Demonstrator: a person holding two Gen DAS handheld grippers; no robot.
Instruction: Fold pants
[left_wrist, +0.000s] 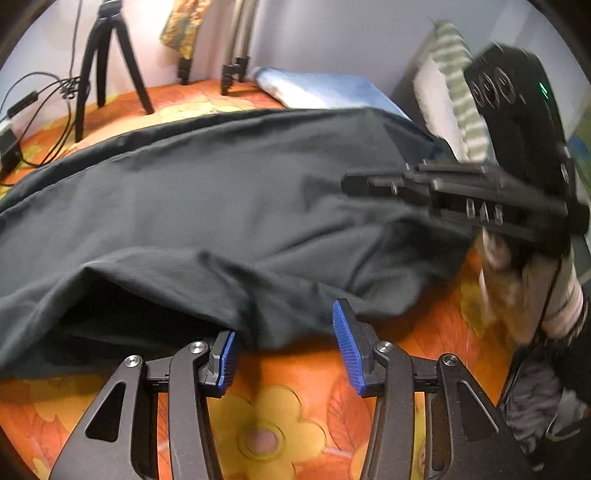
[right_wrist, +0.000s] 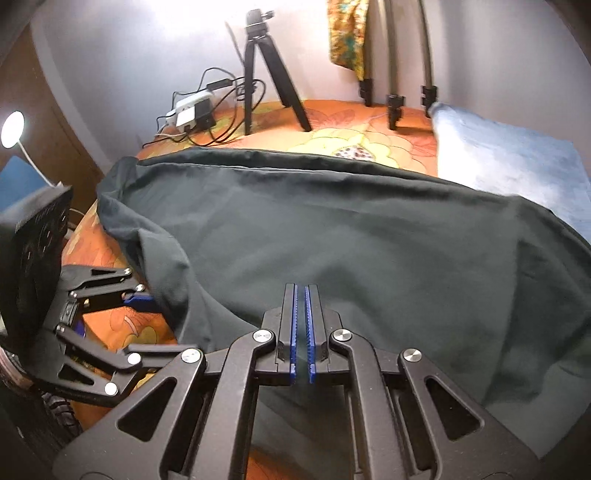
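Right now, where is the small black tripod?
The tripod stands at the far edge of the bed by the wall, beyond the pants, next to the power strip and its cables.

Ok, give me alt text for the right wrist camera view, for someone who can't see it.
The right gripper, its blue-padded fingers nearly closed with no cloth clearly between them, hovers over dark pants spread across an orange floral bedspread. The left gripper sits at the pants' left edge; a black tripod and blue towel lie behind.
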